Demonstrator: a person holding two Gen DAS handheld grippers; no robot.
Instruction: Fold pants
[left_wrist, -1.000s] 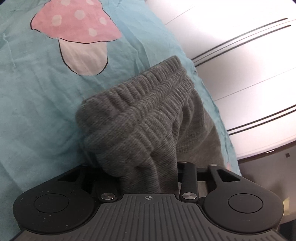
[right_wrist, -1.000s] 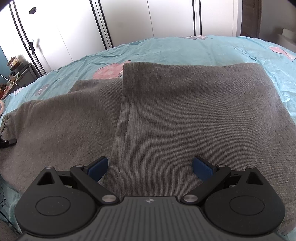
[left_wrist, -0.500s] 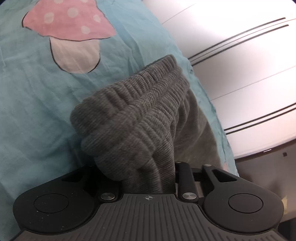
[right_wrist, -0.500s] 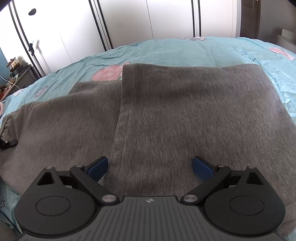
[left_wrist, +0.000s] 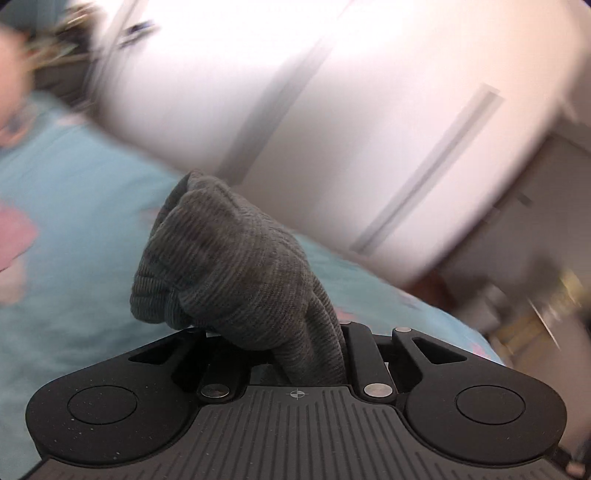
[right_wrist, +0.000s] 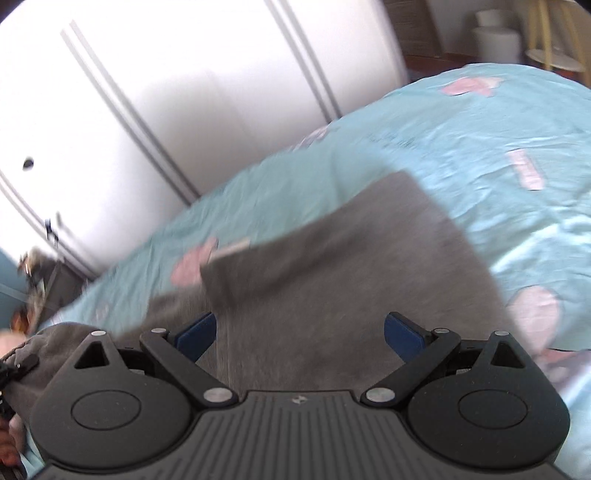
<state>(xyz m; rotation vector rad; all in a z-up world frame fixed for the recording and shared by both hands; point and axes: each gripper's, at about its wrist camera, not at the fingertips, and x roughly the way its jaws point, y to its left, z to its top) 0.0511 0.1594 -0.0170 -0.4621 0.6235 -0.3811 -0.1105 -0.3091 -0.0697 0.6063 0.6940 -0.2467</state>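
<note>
A: Pants are the whole matter here, grey sweatpants of a ribbed knit. How do you think they handle?

B: Soft and limp, I think, with some weight. The bunch in the left gripper droops over on itself and does not stand. The elastic waistband is the thickest part, gathered and a bit springy.

A: And the jaws on that side?

B: They are closing, with a thick fold of the waistband end between them, so the cloth is pinched and carried above the turquoise bedsheet. The pads themselves are hidden under the fabric.

A: Where is the rest of the garment?

B: In the right wrist view it lies on the bed, one layer already doubled over another, with a straight edge across it. The picture is blurred, so I cannot tell the small wrinkles.

A: The right gripper?

B: Its blue pads stand wide apart and nothing is between them. The grey cloth is only below.

A: Where would you take hold?

B: At a corner or at the waistband, where the layers are thick and the ribbing gives friction. A single thin layer in the middle would only stretch and slide, in my judgement.

A: Any risk?

B: The hanging part can drag and pull the doubled layer out of line. The cloth itself is not fragile.
</note>
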